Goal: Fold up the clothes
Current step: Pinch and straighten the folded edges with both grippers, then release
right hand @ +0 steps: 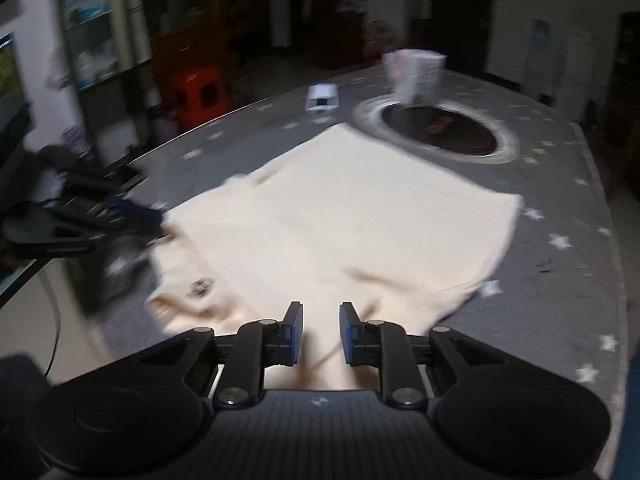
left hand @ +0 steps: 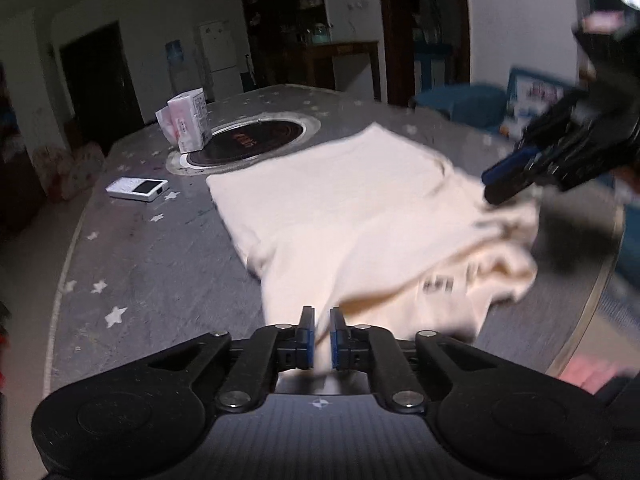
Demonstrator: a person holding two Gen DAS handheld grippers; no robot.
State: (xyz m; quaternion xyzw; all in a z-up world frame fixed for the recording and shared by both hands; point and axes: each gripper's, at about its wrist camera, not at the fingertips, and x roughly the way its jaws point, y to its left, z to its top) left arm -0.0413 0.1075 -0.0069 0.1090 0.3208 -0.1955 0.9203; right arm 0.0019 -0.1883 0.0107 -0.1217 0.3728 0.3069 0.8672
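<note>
A cream garment (left hand: 340, 200) lies mostly flat on a grey, star-patterned table (left hand: 160, 260). Its near end is bunched, with dark print showing. My left gripper (left hand: 322, 320) is shut on a fold of the garment's near edge, and cloth fills the narrow gap between the blue pads. In the right wrist view the garment (right hand: 340, 208) creases toward my right gripper (right hand: 320, 320), whose fingers pinch a thicker bunch. The right gripper (left hand: 490, 188) meets the garment's right corner. The left gripper (right hand: 154, 220) shows blurred at the cloth's left corner.
Set into the table (right hand: 560, 200) behind the garment is a round dark hob (left hand: 248, 140). Tissue packs (left hand: 188, 124) stand on the hob's rim, and a small white device (left hand: 138, 189) lies to its left. The table's curved edge (left hand: 600, 280) runs close on the right.
</note>
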